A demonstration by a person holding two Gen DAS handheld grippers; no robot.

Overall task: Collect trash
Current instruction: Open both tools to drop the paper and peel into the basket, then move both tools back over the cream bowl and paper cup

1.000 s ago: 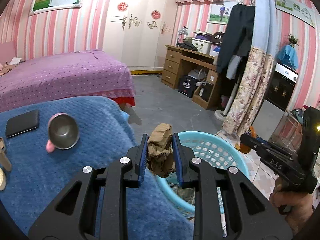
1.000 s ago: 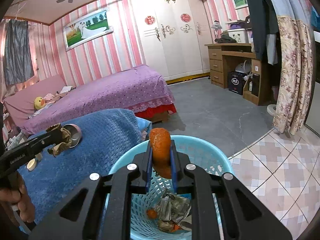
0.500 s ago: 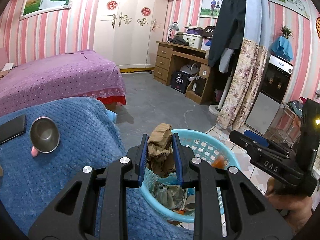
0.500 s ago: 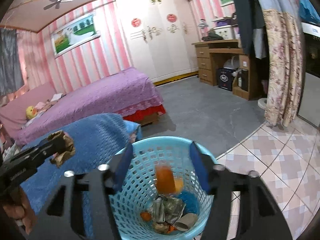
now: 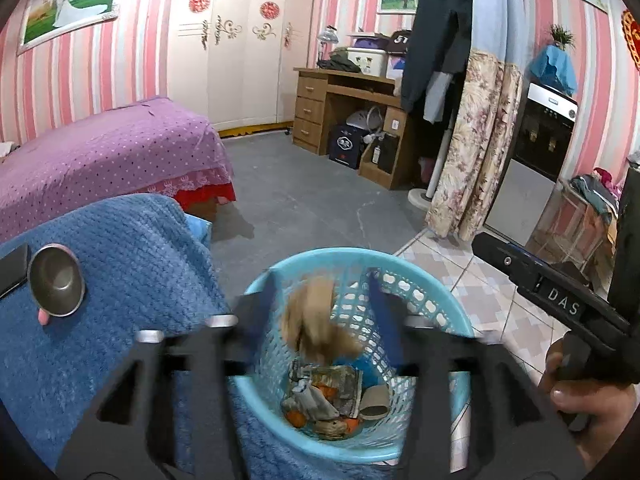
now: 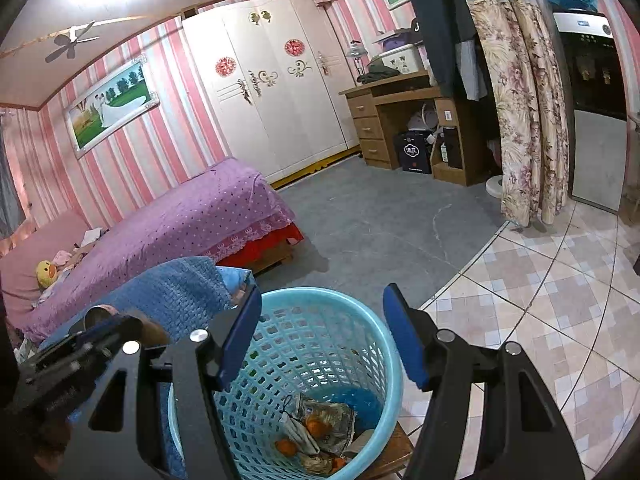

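Between our left gripper (image 5: 324,312)'s opening fingers the light, crumpled paper (image 5: 316,320) drops free toward the basket (image 5: 448,312); our right gripper (image 6: 320,336) gapes empty, still parting.

1. My left gripper (image 5: 324,316) has moved over the blue basket (image 5: 460,320); its jaws are opening and the brown paper wad (image 5: 316,320) is free between them.
2. My right gripper (image 6: 322,338) has spread wide; the orange peel it held now lies in the basket.
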